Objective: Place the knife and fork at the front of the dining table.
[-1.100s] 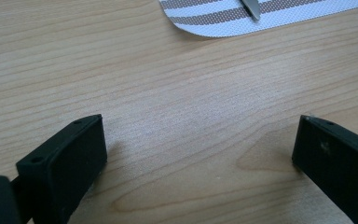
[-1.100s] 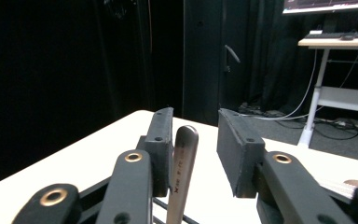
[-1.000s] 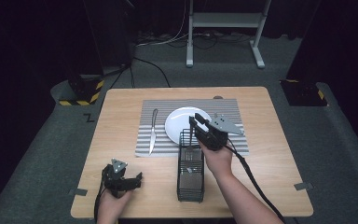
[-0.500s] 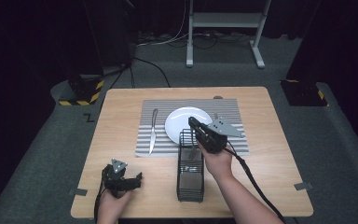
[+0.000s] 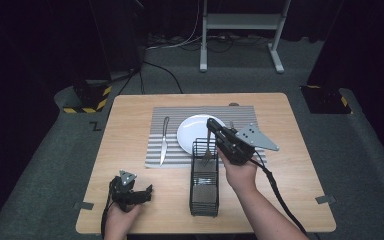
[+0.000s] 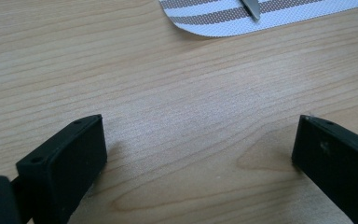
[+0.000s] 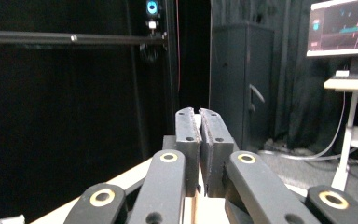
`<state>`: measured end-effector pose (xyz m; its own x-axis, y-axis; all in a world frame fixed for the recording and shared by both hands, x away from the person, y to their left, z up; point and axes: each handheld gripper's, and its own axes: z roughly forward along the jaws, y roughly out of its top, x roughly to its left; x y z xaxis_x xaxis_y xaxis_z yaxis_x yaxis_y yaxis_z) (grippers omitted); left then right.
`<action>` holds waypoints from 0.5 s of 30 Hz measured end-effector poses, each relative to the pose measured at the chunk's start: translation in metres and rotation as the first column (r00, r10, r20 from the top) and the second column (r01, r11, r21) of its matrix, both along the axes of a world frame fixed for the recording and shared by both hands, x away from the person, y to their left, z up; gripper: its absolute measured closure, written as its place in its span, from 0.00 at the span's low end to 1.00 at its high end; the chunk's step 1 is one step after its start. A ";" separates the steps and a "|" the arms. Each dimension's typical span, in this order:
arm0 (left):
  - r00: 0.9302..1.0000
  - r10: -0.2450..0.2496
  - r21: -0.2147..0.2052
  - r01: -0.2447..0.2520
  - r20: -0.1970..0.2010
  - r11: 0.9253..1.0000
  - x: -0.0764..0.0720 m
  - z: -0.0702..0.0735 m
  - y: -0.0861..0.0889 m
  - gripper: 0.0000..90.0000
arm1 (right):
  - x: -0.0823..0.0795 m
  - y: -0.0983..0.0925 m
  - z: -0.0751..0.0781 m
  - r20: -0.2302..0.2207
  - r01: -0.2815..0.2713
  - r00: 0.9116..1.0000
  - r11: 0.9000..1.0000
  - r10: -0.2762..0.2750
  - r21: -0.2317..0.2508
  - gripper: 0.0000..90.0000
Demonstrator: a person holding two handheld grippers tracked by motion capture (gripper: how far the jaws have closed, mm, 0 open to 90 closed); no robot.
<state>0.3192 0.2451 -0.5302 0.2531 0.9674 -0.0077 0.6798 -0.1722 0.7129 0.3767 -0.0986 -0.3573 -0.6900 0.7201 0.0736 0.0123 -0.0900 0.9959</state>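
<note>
A: From the high view, our right gripper [image 5: 211,124] stands over the far end of the black wire cutlery basket [image 5: 204,177], its jaws pinched on the handle of a slim silver metal fork [image 5: 208,150]. The fork hangs tines-down, with its head inside the basket's far end.

B: Agreed. The round white plate [image 5: 196,134] sits just behind it on the grey-and-white striped placemat [image 5: 177,116], and a silver table knife [image 5: 164,139] lies on the mat to the plate's left. Our left gripper [image 5: 141,194] rests on the light wooden table [image 5: 130,115] near the front left corner, holding nothing.

A: In the left gripper view the two black jaws stand wide apart above bare wood, with the corner of the striped placemat [image 6: 261,18] and the end of the knife [image 6: 251,8] ahead.

B: In the right gripper view our jaws are almost fully together, a pale sliver caught between the pads [image 7: 189,133]; we judge that is the fork's handle.

A: How will it handle? We reckon it is light, rigid and not fragile, but polished and narrow, so it could swivel or slip between the pads.

B: So we take it across the flat of the handle, near the top, and keep the squeeze firm. The tines could snag the basket's wires.
</note>
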 end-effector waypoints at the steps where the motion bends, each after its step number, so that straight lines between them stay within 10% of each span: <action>1: 1.000 0.000 0.000 0.000 0.000 1.000 0.000 0.000 0.000 0.03 | -0.002 -0.002 0.004 0.005 -0.001 1.000 1.000 0.001 0.011 0.97; 15: 1.000 0.003 0.003 -0.003 0.000 1.000 0.000 0.000 0.000 0.03 | -0.020 -0.039 0.035 0.084 0.067 0.994 0.996 -0.072 0.051 0.97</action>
